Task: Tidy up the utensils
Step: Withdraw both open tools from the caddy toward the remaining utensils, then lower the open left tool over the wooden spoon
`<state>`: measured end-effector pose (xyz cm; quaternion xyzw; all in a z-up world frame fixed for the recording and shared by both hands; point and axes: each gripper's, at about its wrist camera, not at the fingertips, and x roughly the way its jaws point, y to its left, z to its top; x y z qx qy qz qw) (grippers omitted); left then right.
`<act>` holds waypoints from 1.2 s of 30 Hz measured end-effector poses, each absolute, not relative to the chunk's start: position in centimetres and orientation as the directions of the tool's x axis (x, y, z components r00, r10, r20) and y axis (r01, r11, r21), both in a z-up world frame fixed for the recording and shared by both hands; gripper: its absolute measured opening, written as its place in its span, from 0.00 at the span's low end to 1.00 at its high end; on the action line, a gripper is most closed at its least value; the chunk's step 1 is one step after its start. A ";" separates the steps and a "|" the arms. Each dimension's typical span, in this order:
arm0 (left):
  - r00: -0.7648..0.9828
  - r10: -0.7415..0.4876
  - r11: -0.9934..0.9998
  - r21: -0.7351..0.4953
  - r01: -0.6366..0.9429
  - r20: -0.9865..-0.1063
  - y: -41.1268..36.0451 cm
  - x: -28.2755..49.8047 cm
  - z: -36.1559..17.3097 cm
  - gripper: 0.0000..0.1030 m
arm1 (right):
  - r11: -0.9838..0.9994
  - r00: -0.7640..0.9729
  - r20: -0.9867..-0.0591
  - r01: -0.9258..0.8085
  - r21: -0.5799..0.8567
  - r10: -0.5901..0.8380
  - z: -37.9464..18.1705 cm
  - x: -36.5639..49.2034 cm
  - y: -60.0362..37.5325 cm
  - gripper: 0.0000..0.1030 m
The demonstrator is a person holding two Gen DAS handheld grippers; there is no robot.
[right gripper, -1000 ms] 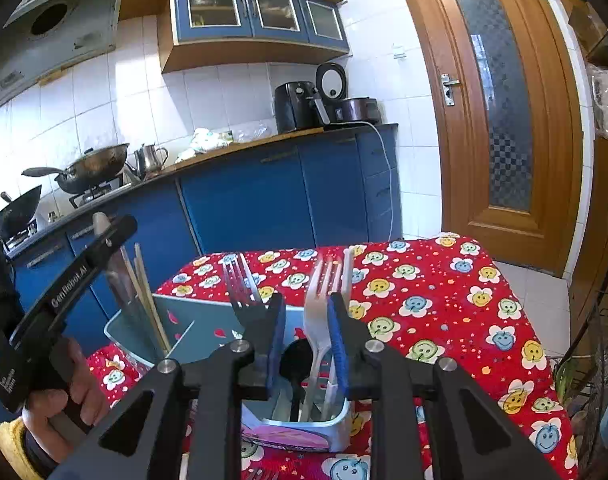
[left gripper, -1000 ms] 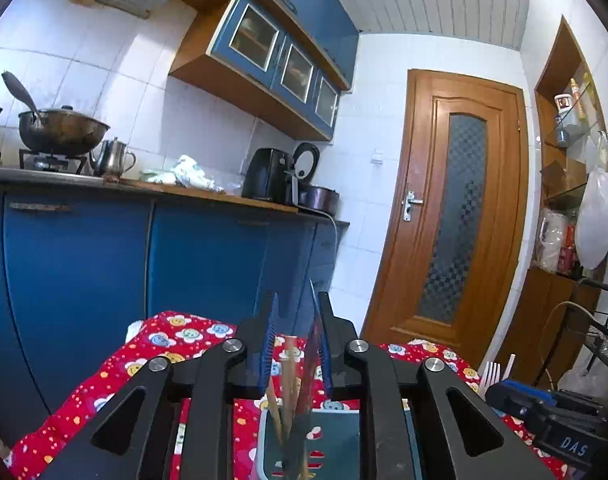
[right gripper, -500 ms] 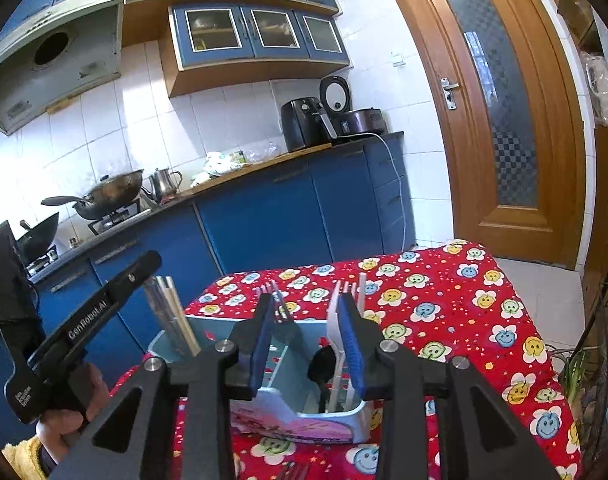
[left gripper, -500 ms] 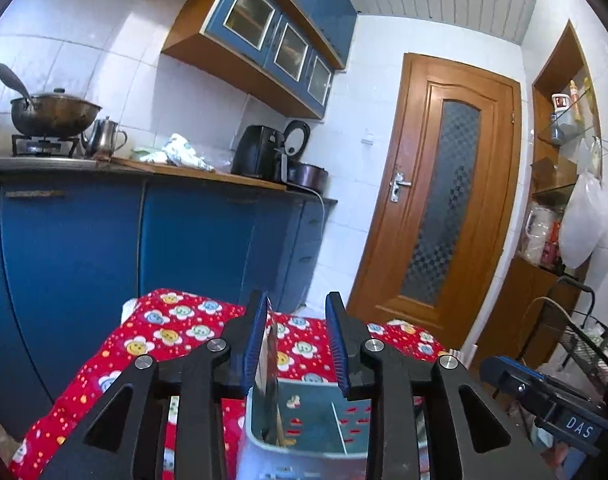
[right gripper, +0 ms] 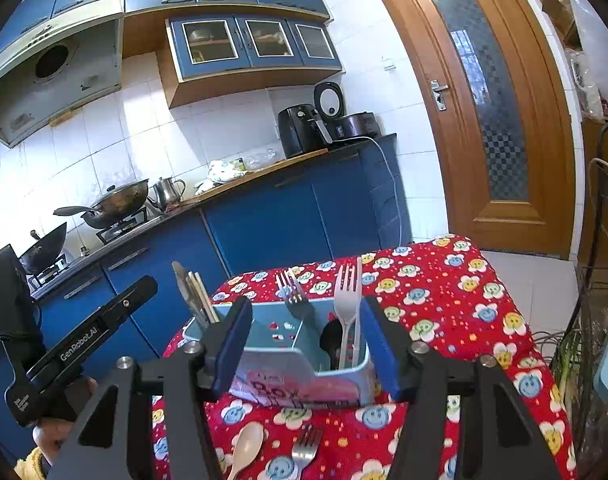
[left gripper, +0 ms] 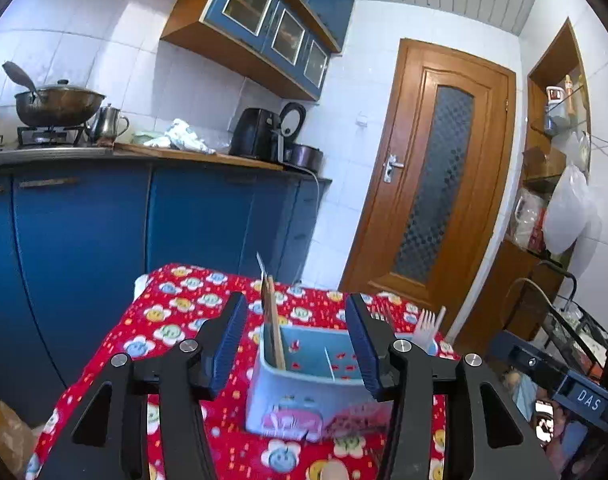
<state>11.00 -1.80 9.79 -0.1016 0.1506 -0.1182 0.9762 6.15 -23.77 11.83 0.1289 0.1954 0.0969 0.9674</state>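
Between our right gripper's (right gripper: 305, 340) blue pads nothing is caught: the jaws have just been opening and now stand spread, framing the pale blue plastic utensil caddy (right gripper: 280, 364) just ahead of them. Our left gripper (left gripper: 296, 346) reads the same, its jaws freshly parted and empty, with the caddy between and beyond its tips.

Standing in the compartment ahead of the right jaws are a white plastic fork (right gripper: 347, 304), a metal fork (right gripper: 290, 290) and a dark spoon (right gripper: 331, 336). At the caddy's far left end, nearer the left gripper, wooden chopsticks (right gripper: 202, 300) lean upright with a metal knife (right gripper: 182, 280).

We judge both hands have finished a drop into the caddy and are clear of it, so a fresh pick comes next. Below the right jaws, near us on the red flower-print tablecloth (right gripper: 463, 300), lie a beige wooden spoon (right gripper: 246, 446) and a second metal fork (right gripper: 305, 446), both still unsorted. Reaching either calls for tipping a gripper down, straddling the handle and closing on it before carrying it to the matching compartment.

Only the right wrist view shows that second fork, the caddy's dark spoon, and the hand (right gripper: 52, 436) holding the left gripper. From the left wrist view we see the chopsticks' compartment from its end, with the loose spoon barely showing at the bottom edge.
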 end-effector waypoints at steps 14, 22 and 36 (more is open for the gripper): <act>0.836 -0.289 0.953 -0.222 0.205 -0.466 -1.9 8.2 6.9 0.52 | 0.948 0.891 -0.400 -0.091 0.306 0.215 10.1 1.3 -24.4 0.73; 0.776 -0.292 0.955 -0.207 0.211 -0.558 -2.9 7.4 4.9 0.52 | 0.942 0.866 -0.449 -0.069 0.328 0.220 7.8 -0.1 -25.0 0.78; 0.639 -0.295 0.954 -0.176 0.244 -0.711 -5.4 7.8 1.3 0.52 | 0.931 0.829 -0.522 0.006 0.366 0.200 4.2 -1.0 -27.4 0.80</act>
